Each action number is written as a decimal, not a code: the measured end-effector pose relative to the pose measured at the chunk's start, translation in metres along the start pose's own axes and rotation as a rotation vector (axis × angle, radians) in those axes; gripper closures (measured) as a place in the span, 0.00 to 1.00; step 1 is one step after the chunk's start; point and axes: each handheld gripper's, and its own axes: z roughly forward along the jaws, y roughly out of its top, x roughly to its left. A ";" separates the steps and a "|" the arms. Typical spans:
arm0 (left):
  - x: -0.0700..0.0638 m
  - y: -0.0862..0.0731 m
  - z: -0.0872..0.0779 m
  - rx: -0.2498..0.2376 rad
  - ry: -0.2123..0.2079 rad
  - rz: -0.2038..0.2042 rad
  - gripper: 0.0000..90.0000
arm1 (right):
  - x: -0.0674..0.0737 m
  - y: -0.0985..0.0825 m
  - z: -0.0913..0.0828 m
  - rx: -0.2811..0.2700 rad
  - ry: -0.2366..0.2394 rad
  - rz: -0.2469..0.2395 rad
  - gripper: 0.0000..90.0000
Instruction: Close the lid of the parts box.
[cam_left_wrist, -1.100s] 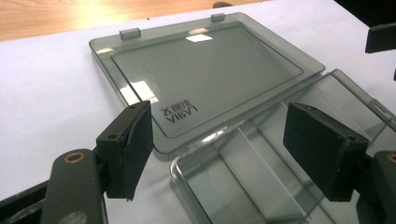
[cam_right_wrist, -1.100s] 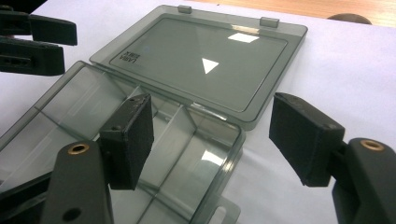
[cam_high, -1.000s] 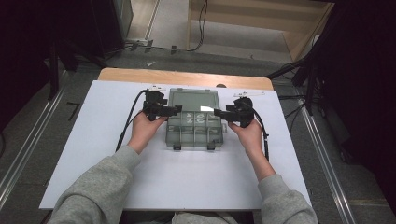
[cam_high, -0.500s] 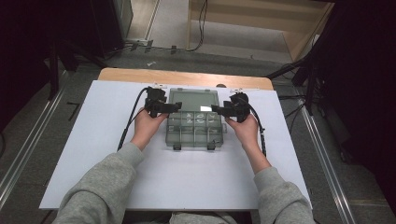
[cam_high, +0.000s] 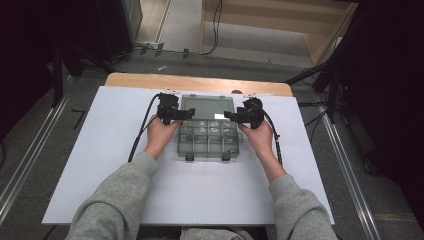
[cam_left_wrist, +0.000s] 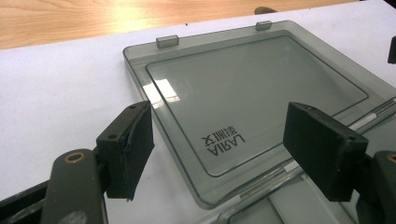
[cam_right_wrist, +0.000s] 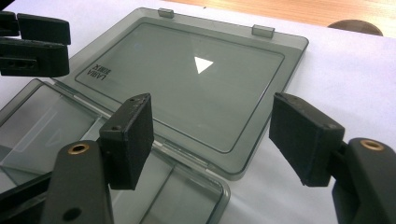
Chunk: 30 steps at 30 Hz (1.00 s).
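Note:
A smoky clear plastic compartment box (cam_high: 207, 141) lies on the white board, its lid (cam_high: 206, 107) folded back flat at the far side. My left gripper (cam_high: 187, 114) is at the hinge's left end, jaws open. In the left gripper view, the left gripper (cam_left_wrist: 224, 144) has the lid (cam_left_wrist: 252, 93) and its printed logo beyond the pads, nothing between them. My right gripper (cam_high: 229, 116) is at the hinge's right end, open too. The right gripper (cam_right_wrist: 217, 137) looks across the lid (cam_right_wrist: 187, 79) and the box's compartments (cam_right_wrist: 46, 126), with the left gripper (cam_right_wrist: 32, 44) opposite.
The white board (cam_high: 100, 150) covers a wooden table whose far edge (cam_high: 200, 82) shows behind the box. Two latches (cam_high: 190, 157) stick out at the box's near side. Cables (cam_high: 140, 135) trail from both grippers. A dark round spot (cam_right_wrist: 355, 25) lies on the wood.
My right gripper has shifted a little to the left and farther away, toward the lid's right corner. The left gripper and the box have stayed put.

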 end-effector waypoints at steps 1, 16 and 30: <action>0.000 0.000 0.001 0.000 0.003 0.000 0.27 | 0.000 0.000 0.001 -0.003 0.000 0.003 0.32; 0.002 -0.005 0.015 0.003 0.031 -0.022 0.27 | -0.003 0.001 0.019 0.001 -0.023 0.009 0.32; 0.004 -0.010 0.024 0.015 0.030 -0.040 0.28 | -0.005 -0.001 0.032 0.029 -0.063 0.018 0.31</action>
